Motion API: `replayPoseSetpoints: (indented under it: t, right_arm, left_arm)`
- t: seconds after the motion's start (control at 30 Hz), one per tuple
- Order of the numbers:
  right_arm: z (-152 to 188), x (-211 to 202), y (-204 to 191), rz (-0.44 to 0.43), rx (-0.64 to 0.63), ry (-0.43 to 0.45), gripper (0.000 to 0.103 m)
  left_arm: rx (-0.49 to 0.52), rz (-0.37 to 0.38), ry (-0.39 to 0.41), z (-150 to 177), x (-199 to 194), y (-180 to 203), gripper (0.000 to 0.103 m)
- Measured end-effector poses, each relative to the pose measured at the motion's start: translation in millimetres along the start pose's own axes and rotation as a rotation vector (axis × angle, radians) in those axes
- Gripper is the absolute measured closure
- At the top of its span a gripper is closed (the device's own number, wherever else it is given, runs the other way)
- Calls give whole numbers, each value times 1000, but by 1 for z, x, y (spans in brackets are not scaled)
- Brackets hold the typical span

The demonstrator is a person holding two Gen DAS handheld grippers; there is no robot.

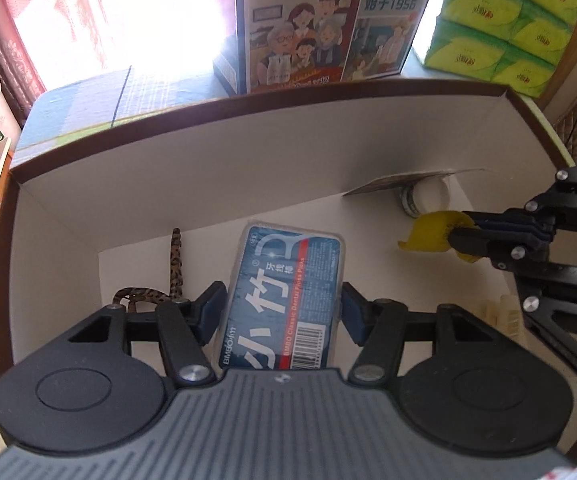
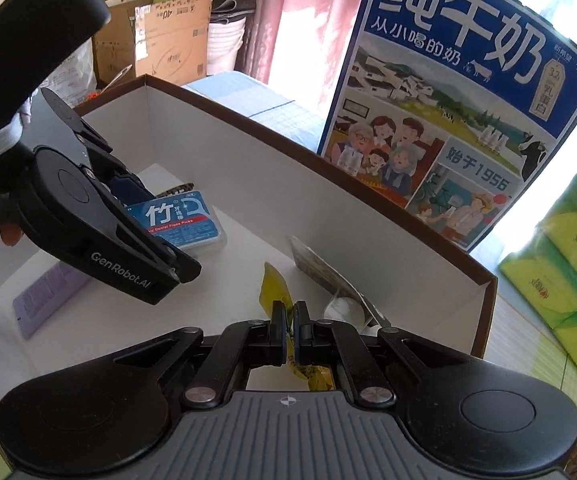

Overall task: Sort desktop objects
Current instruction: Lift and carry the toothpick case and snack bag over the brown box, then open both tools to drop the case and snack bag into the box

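the floss box (image 1: 284, 296) lies flat on the floor of the white tray (image 1: 168, 184), the left gripper (image 1: 282, 312) astride it, pads at both long sides. the right gripper (image 2: 289, 334) is pinched on a yellow wrapper (image 2: 274, 290) over the tray, near a white cup (image 1: 428, 196). a leopard band (image 1: 174, 264) lies left of the box.

A milk carton (image 2: 460, 120) stands beside green tissue packs (image 1: 504, 24) (pink curtains (image 1: 28, 32) behind).
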State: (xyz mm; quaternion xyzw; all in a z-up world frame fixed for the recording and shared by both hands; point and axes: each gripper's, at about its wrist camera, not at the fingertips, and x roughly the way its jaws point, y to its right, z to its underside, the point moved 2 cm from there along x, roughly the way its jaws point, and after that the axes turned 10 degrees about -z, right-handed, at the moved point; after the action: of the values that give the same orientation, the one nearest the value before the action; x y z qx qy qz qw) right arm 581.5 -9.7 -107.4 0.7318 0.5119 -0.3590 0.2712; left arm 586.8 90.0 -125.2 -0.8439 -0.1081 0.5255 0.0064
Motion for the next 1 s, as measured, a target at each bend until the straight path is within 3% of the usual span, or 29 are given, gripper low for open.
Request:
replayPoseSetpoints:
  t: [0.57, 0.63, 0.67, 0.7, 0.73, 0.8, 0.87, 1.0]
  right_arm:
    - [2, 0, 9, 57, 13, 11, 103]
    - [2, -2, 9, 44, 26, 18, 99]
    - [3, -4, 9, 33, 31, 18, 95]
    - [4, -7, 7, 29, 28, 24, 74]
    - [4, -10, 5, 35, 20, 35, 44]
    - [8, -21, -1, 47, -1, 79, 23]
    - [10, -29, -5, 27, 0, 99, 21]
    - [16, -41, -13, 20, 30, 108, 7]
  left_arm:
    - [35, -30, 58, -2, -20, -5, 39]
    - [26, -27, 62, 0, -24, -7, 37]
    - [21, -24, 66, 1, -27, -9, 35]
    - [18, -22, 73, 2, -31, -10, 34]
    - [16, -22, 80, 3, -34, -11, 33]
    - [18, -25, 89, 6, -41, -13, 30]
    - [19, -32, 96, 10, -48, -14, 26]
    - [26, -33, 121, 20, -64, -14, 21]
